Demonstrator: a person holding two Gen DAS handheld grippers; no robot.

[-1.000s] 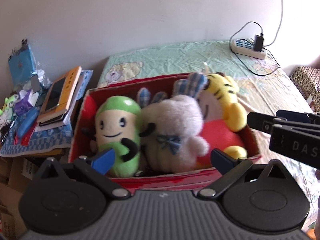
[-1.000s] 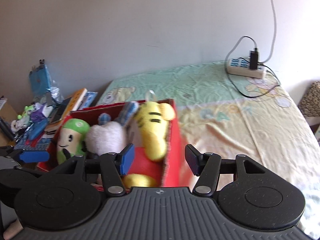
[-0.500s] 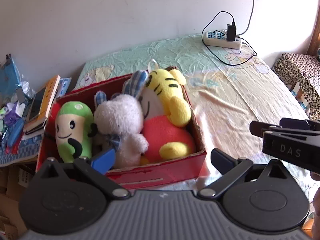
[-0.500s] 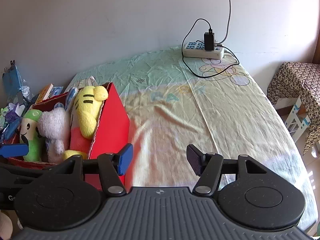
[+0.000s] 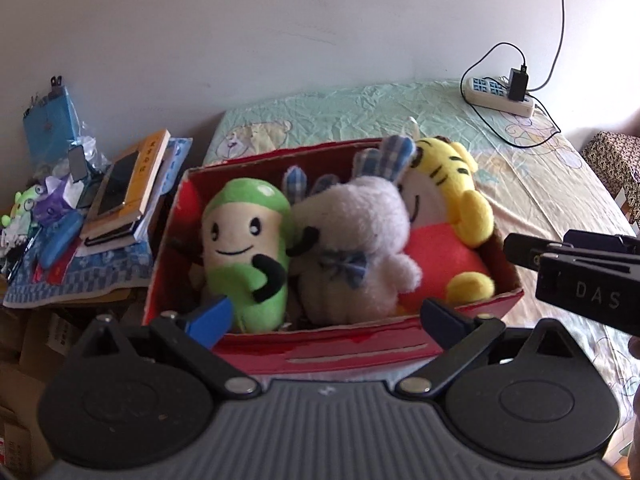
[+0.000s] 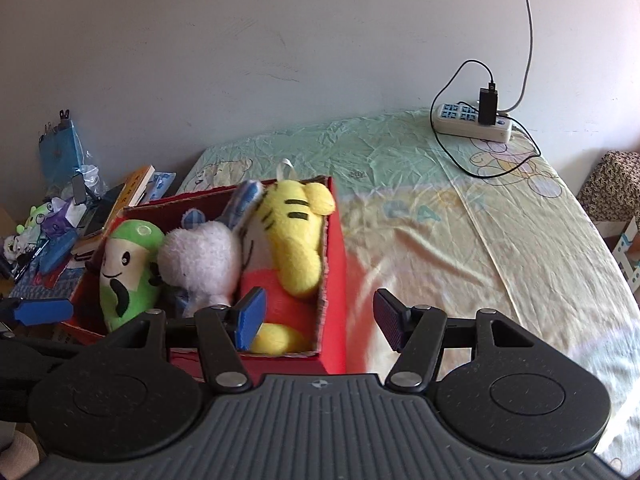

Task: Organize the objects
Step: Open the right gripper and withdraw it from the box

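Observation:
A red cardboard box sits on the bed. Side by side in it lie a green plush, a white bunny and a yellow tiger. My left gripper hovers over the box's near wall with its jaws closing a little; the pads press on nothing. My right gripper is open and straddles the box's right wall, one finger over the tiger and one outside. Its black body shows at the right of the left wrist view.
A power strip with cables lies at the bed's far right. Books and small clutter are piled left of the box. The wrinkled sheet stretches right of the box, with a patterned stool beyond the bed's edge.
Half a second ago both views had swung right, away from the box; now they are back over it as before. The box and the toys have not moved.

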